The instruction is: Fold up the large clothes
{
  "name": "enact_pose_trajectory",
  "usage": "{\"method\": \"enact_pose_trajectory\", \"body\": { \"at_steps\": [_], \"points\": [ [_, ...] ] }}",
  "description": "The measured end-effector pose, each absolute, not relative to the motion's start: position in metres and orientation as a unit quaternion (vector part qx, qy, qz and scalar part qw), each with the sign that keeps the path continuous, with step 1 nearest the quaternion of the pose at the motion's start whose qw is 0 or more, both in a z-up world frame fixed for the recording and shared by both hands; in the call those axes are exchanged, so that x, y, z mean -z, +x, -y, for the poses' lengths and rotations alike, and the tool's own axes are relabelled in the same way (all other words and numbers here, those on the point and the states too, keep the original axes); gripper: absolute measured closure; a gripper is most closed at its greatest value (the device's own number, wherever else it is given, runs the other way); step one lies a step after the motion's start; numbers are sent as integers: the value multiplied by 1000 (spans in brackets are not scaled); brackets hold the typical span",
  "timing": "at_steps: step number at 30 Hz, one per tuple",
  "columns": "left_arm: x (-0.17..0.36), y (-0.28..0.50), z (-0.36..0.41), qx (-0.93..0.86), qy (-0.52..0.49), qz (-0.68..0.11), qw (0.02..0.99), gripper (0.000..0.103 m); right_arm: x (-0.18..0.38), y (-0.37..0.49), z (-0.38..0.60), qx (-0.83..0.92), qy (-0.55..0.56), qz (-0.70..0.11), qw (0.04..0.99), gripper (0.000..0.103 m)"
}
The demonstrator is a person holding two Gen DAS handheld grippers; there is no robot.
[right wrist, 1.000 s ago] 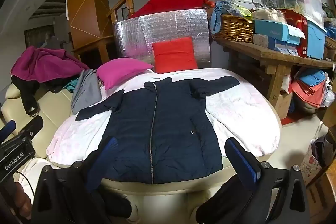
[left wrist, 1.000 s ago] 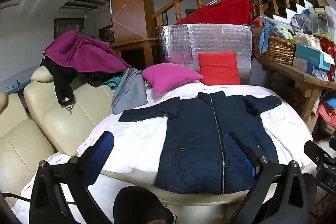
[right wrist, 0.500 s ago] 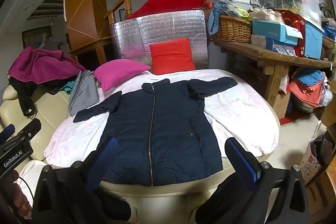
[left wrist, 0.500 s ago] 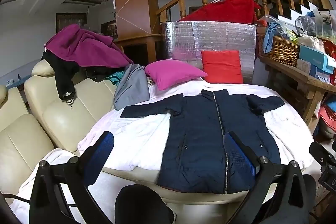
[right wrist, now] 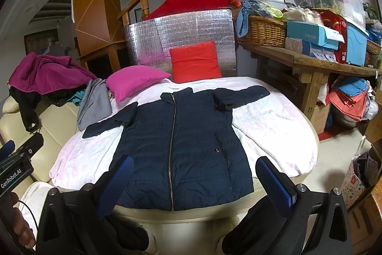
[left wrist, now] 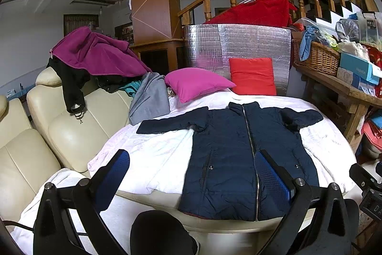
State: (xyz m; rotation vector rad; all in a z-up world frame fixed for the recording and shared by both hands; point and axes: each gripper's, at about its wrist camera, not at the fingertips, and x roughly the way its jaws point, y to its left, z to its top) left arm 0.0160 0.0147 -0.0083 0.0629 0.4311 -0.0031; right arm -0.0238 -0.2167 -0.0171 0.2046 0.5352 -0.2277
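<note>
Both claws hang spread and empty: the left gripper (left wrist: pixel 195 173) and the right gripper (right wrist: pixel 198 173). The navy jacket (left wrist: pixel 241 149) lies flat, zipped, at twelve o'clock on the white-covered table (right wrist: pixel 274 126). Best start: pinch each sleeve cuff, at ten and two, and fold inward evenly.

Left gripper (left wrist: pixel 194 165) black-framed, blue ribbed pads, silver screws, right gripper (right wrist: pixel 194 171) alike, white "GenRobot.AI" lettering

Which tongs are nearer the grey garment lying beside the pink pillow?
Left. The left tongs hang open before the coat's sofa side, where the grey garment lies. The right tongs, also open, sit at the coat's hem farther from that side.
</note>
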Motion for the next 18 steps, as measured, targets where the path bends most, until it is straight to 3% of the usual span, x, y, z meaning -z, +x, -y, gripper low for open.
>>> {"method": "enact_pose_trajectory", "body": {
  "at_steps": [18],
  "points": [
    [7, 20, -15, 0, 33, -214, 976, 0, 17, -20, 217, 111, 99, -264, 953, 0]
  ]
}}
